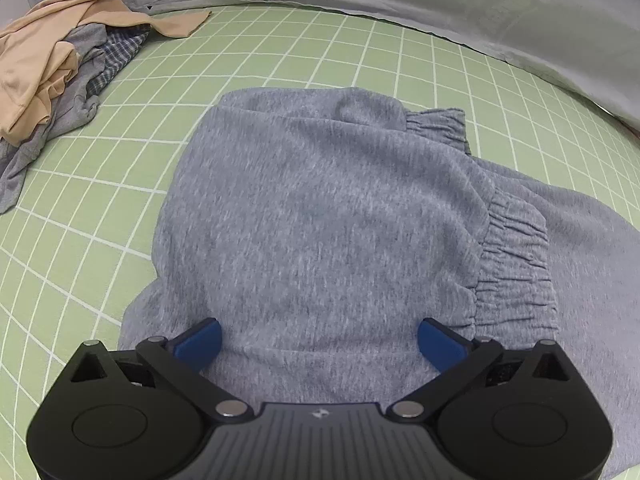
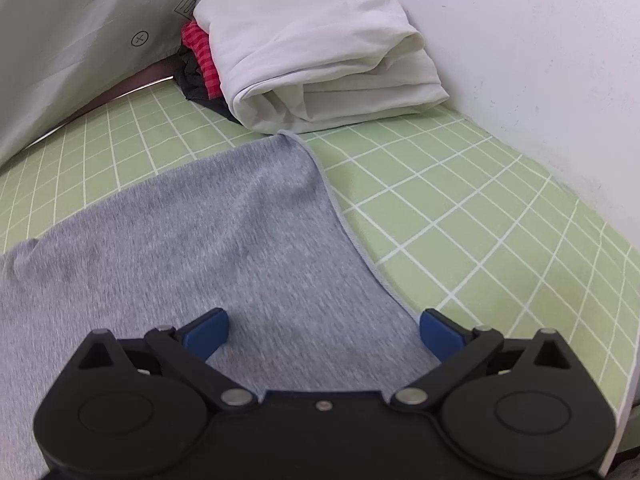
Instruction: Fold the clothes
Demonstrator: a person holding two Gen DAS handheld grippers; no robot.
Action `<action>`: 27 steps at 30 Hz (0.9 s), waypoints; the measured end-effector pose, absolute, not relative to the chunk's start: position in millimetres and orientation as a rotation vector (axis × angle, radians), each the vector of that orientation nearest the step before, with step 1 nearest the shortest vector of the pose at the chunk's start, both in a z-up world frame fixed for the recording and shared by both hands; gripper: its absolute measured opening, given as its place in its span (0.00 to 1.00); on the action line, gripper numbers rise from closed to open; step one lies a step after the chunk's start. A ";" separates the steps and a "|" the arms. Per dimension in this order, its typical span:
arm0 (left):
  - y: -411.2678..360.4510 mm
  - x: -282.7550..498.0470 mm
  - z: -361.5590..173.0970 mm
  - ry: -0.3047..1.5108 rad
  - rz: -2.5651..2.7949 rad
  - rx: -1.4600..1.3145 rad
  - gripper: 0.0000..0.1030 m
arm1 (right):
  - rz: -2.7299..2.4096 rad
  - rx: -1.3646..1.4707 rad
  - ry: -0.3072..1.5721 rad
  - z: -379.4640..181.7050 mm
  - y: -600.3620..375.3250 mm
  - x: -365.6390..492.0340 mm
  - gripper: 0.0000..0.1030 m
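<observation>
2 views are filled by the green gridded table [image 1: 280, 44], with grey folded shorts [image 1: 320, 208] spread mid-frame. Unfolded clothes [image 1: 52, 64] are heaped upper left. Left tool [image 1: 319, 338] and right tool [image 2: 324, 330] are held wide, gripping nothing.

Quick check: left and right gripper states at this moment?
Left gripper: open, holding nothing, over the grey sweatpants.
Right gripper: open, holding nothing, over the same grey sweatpants.
</observation>
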State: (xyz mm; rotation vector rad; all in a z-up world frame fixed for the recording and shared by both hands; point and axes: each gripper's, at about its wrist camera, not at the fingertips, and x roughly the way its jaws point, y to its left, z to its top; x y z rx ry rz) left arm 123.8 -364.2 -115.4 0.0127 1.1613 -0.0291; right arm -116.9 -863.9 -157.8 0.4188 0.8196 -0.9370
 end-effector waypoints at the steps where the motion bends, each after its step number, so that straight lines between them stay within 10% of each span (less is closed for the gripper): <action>1: -364.3 123.7 -115.6 1.160 -0.029 0.013 1.00 | -0.932 0.440 0.809 -159.3 -866.0 -118.0 1.00; 9: -368.0 126.2 -117.5 1.162 -0.027 0.017 1.00 | -0.891 0.433 0.788 -160.2 -861.6 -119.9 0.94; 12: -367.5 126.8 -117.3 1.173 -0.027 0.016 1.00 | -0.850 0.418 0.784 -155.1 -855.7 -119.0 0.75; 17: -364.9 133.0 -114.8 1.207 -0.033 -0.002 1.00 | -0.746 0.392 0.803 -145.4 -845.0 -111.1 0.12; 27: -326.4 113.0 -72.8 1.099 -0.069 -0.071 1.00 | -0.682 0.289 0.724 -88.4 -811.7 -105.3 0.11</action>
